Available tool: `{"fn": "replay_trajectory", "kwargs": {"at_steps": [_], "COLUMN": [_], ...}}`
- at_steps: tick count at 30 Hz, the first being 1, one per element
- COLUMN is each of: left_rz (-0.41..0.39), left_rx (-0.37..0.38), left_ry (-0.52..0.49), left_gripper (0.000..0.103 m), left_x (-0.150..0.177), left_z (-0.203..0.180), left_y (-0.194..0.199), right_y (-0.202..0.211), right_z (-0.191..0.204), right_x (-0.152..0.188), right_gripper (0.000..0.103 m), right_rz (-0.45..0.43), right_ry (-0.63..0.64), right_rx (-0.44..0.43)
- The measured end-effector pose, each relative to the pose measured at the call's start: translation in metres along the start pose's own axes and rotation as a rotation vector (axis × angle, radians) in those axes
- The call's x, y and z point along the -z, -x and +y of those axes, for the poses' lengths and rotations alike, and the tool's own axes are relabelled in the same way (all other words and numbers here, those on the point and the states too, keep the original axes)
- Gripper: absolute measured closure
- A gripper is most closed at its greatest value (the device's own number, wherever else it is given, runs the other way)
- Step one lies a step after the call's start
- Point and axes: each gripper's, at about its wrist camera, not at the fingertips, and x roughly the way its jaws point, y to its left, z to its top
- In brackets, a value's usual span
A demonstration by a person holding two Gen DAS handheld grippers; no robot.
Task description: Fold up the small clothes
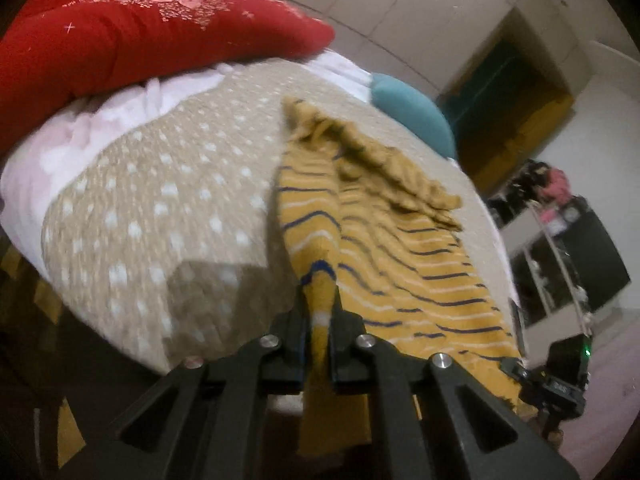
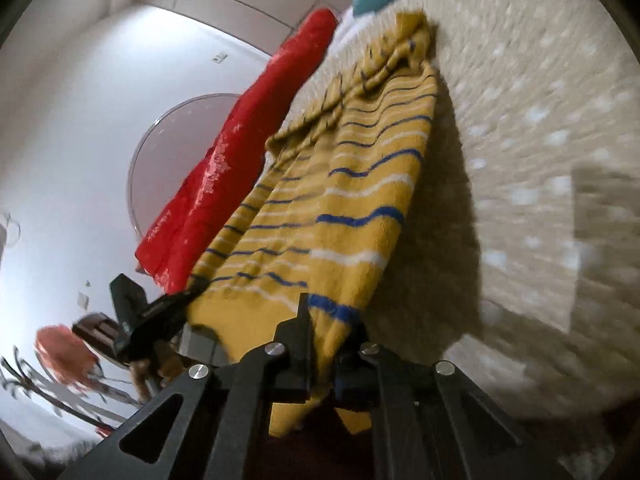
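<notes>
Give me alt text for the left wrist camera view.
The left gripper is shut on an edge of a mustard striped garment spread across a beige dotted bedspread. A red quilt is behind; the right gripper pinches the garment's other corner.

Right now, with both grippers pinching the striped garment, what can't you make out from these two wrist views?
- The striped garment: its near hem drops out of sight behind the left gripper and, in the right wrist view, behind the right gripper.
- Its far end is bunched, so neckline or sleeves are unreadable in either view.
- The dotted bedspread is motion-blurred in both views.
- The hands holding the grippers are out of frame.
</notes>
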Motion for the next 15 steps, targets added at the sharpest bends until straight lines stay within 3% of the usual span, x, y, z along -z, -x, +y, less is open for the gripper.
{"fn": "replay_trajectory", "kwargs": {"at_steps": [4,7,15], "left_rz": [0.073,0.125,0.019], "left_rx": [-0.041,-0.069,0.001], "left_ry": [-0.02,0.022,0.009], "left_gripper": [0.096,0.096,0.096], "left_x": [0.036,0.045,-0.001], "left_z": [0.001,0.014,0.005], "left_y": [-0.015,-0.031,-0.012], "right_y": [0.019,0.019,0.023], "right_z": [-0.024,-0.042,-0.008], "right_x": [0.033,0.041,-0.007], "right_gripper": [0.095,0.095,0.095], "right_rz": [0.034,0.04,-0.02], "right_ry": [-0.045,-0.103,0.011], "right_rx": [0.045,0.042,0.018]}}
